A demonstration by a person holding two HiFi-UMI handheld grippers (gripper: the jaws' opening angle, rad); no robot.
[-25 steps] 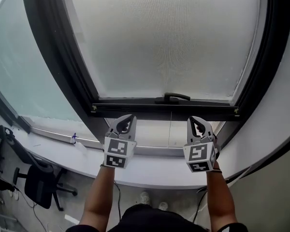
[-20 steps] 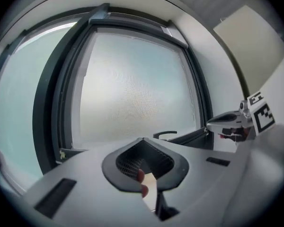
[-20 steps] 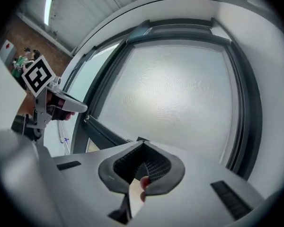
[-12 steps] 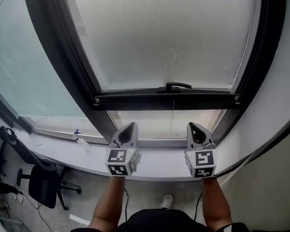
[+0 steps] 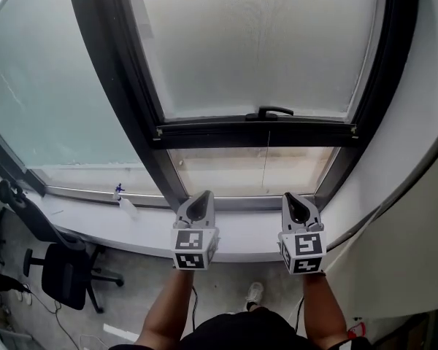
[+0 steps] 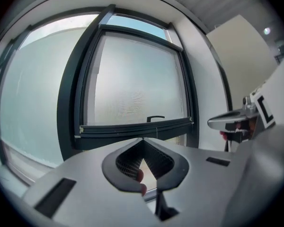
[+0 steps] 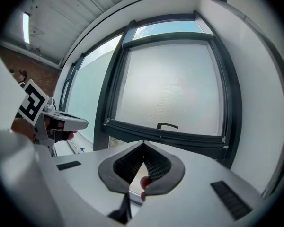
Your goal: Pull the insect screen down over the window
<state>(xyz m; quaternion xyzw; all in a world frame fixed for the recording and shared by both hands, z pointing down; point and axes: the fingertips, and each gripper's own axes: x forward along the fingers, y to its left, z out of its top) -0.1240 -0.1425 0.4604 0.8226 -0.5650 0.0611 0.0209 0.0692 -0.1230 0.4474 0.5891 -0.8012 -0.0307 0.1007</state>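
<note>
The insect screen (image 5: 255, 42) covers most of the window, a pale mesh in a dark frame. Its dark bottom bar (image 5: 255, 133) carries a small handle (image 5: 270, 111), and a thin cord (image 5: 266, 162) hangs from it across the uncovered strip of glass below. My left gripper (image 5: 202, 196) and right gripper (image 5: 290, 197) hover side by side over the sill, well below the bar, both shut and empty. The left gripper view shows its shut tips (image 6: 143, 140) in front of the bar (image 6: 132, 129); the right gripper view shows its shut tips (image 7: 143, 143) below the handle (image 7: 167, 125).
A white sill (image 5: 95, 221) runs under the window, with a small blue-topped object (image 5: 119, 192) on it. A fixed glass pane (image 5: 51, 100) lies left, a white wall (image 5: 416, 144) right. An office chair (image 5: 58, 275) stands on the floor below left.
Both grippers have drawn back and down from just under the bottom bar to over the sill, and have rolled. The bar and handle stay at the same place on the window.
</note>
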